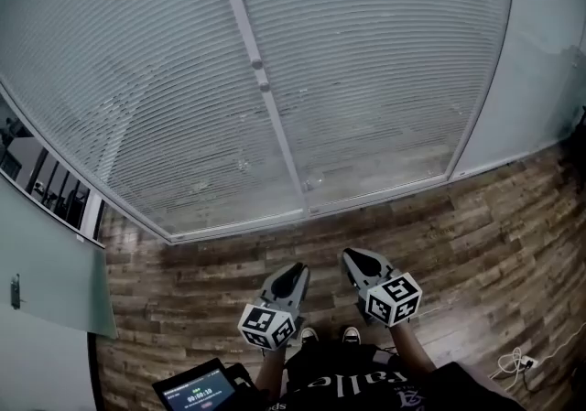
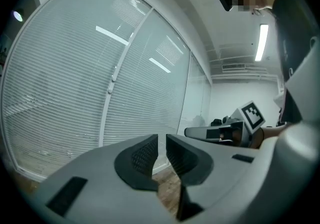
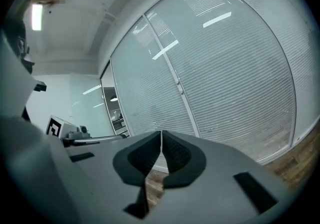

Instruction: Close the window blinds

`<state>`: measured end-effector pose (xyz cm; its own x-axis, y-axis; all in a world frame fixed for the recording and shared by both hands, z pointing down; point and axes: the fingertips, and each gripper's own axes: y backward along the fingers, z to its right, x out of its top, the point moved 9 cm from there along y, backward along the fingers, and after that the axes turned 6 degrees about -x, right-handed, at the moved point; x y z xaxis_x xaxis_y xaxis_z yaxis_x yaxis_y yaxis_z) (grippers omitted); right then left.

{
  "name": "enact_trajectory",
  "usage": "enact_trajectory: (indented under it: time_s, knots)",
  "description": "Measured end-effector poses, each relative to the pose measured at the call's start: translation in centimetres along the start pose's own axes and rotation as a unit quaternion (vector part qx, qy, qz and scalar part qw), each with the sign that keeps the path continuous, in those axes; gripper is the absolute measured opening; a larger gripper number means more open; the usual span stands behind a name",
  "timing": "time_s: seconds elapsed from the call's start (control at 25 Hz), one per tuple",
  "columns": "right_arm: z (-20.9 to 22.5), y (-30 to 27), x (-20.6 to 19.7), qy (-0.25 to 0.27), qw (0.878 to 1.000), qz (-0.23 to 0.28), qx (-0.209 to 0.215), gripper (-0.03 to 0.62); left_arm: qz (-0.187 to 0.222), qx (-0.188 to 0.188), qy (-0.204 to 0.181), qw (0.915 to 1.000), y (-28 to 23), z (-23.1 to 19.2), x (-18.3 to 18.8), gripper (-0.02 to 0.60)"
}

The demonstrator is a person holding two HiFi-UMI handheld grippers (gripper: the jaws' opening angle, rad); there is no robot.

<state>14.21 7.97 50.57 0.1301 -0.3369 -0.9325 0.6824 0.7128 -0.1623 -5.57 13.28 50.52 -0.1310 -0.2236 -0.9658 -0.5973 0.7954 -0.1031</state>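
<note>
The window blinds (image 1: 366, 61) hang lowered over a tall glass wall ahead, their slats lying close together; they also fill the left gripper view (image 2: 60, 83) and the right gripper view (image 3: 235, 78). A white upright post (image 1: 265, 98) splits them and carries two small knobs (image 1: 257, 64). My left gripper (image 1: 297, 268) is held low over the floor, well short of the blinds, its jaws a narrow gap apart with nothing between them (image 2: 162, 140). Beside it my right gripper (image 1: 352, 257) has its pads touching at the tips and holds nothing (image 3: 161, 134).
Wood-plank floor (image 1: 476, 217) runs up to the window's bottom rail. A glass partition (image 1: 46, 308) stands at the left and a white wall (image 1: 549, 52) at the right. A cable with a plug (image 1: 517, 363) lies at the lower right. A small screen (image 1: 197, 391) shows at the bottom left.
</note>
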Motion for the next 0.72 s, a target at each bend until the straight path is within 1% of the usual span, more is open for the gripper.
enact_trajectory:
  time_s: [0.28,0.52,0.72]
  knots:
    - [-4.7,2.4,-1.2,0.006,1.000,0.002,-0.006,0.018,0.007,-0.010,-0.001,0.9999,4.8,1.7,-0.3,0.054]
    - [-11.4,4.1,-3.6,-0.009,1.000,0.013,-0.016,0.018,0.004,-0.018,-0.010,0.9998,12.5,2.3,-0.9,0.054]
    - [-16.4,5.1,-6.3,-0.015,1.000,0.007,-0.020,0.018,0.001,-0.017,-0.001,0.9998,17.8,1.6,-2.2,0.054]
